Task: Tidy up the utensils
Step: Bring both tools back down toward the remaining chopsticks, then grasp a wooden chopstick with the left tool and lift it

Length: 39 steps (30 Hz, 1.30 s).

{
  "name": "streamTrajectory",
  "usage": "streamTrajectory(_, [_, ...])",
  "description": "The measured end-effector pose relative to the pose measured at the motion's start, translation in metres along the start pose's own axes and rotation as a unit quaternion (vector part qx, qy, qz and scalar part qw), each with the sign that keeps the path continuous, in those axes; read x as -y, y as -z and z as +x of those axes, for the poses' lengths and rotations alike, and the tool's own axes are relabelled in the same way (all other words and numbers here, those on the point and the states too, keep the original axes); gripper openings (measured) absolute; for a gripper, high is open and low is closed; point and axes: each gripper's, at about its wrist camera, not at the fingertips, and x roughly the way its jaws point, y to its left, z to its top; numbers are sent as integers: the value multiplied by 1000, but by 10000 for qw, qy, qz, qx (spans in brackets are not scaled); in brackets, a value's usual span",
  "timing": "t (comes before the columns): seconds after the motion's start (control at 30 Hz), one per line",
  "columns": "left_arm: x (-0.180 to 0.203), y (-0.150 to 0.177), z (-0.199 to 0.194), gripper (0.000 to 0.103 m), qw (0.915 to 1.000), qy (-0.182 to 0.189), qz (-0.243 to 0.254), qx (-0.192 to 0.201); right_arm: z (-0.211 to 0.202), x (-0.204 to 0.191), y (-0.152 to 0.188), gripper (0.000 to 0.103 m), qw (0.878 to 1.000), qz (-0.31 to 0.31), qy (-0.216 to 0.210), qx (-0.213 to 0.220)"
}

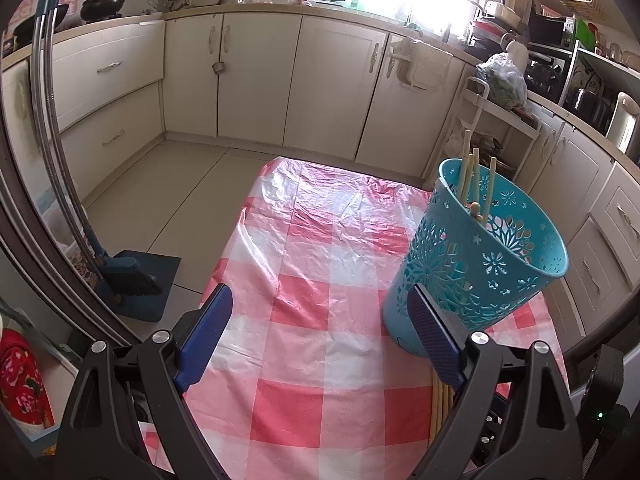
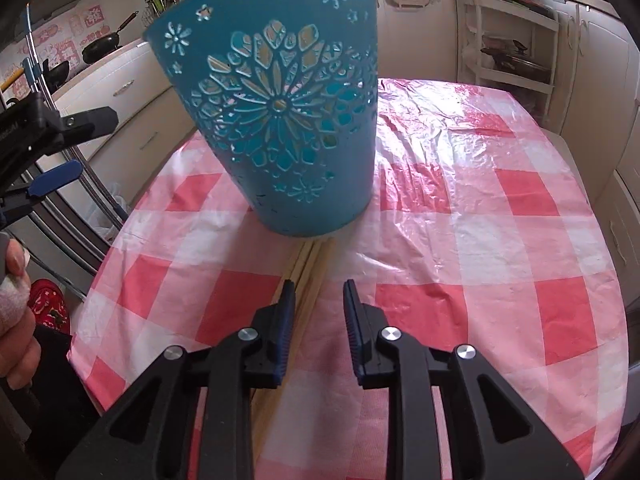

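A teal cut-out utensil basket (image 1: pixel 476 256) (image 2: pixel 276 120) stands on the table. Several wooden chopsticks (image 1: pixel 474 176) lean upright inside it. More wooden chopsticks (image 2: pixel 308 268) (image 1: pixel 440 400) lie flat on the cloth just in front of the basket. My left gripper (image 1: pixel 320 320) is open and empty, its right finger beside the basket's base. It also shows at the left of the right wrist view (image 2: pixel 76 144). My right gripper (image 2: pixel 318 292) is open, low over the lying chopsticks, its left finger (image 2: pixel 286 312) right next to them.
The table wears a red-and-white checked plastic cloth (image 1: pixel 320 264) (image 2: pixel 480 240). Cream kitchen cabinets (image 1: pixel 256 76) run round the room. A broom and dustpan (image 1: pixel 132 276) stand on the floor left of the table. A white rack (image 2: pixel 516 40) stands beyond the table's far edge.
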Motion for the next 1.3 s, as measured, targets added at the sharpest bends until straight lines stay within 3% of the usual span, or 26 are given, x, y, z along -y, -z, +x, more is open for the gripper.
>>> streamTrajectory(0.23, [7,7,11,85,9993,23,255,-282,3,0,1,14,9994,-264,213,-52])
streamTrajectory(0.37, [27,31,32,85,9906,119,973,-953,2,1,-3,12,9972,-635,260,-282])
streamTrajectory(0.43, [39,44,34,85,9858,225,1257,-1089,-1,8,-2,12,9965,-716,250,-360])
streamTrajectory(0.57, [58,59,40,85,9792,320,1581,-1228,-5,29,6,9,9992,-293,24,-287])
streamTrajectory(0.67, [65,65,48,85,9772,477,1503,-1422,-5,31,6,9,9995,-195,-44,-251])
streamTrajectory(0.87, [81,78,54,85,9708,396,1824,-1506,-4,38,3,9,9994,-100,-228,-231])
streamTrajectory(1.3, [88,83,69,85,9668,188,1965,-1625,-3,39,2,12,9993,-124,-277,-217])
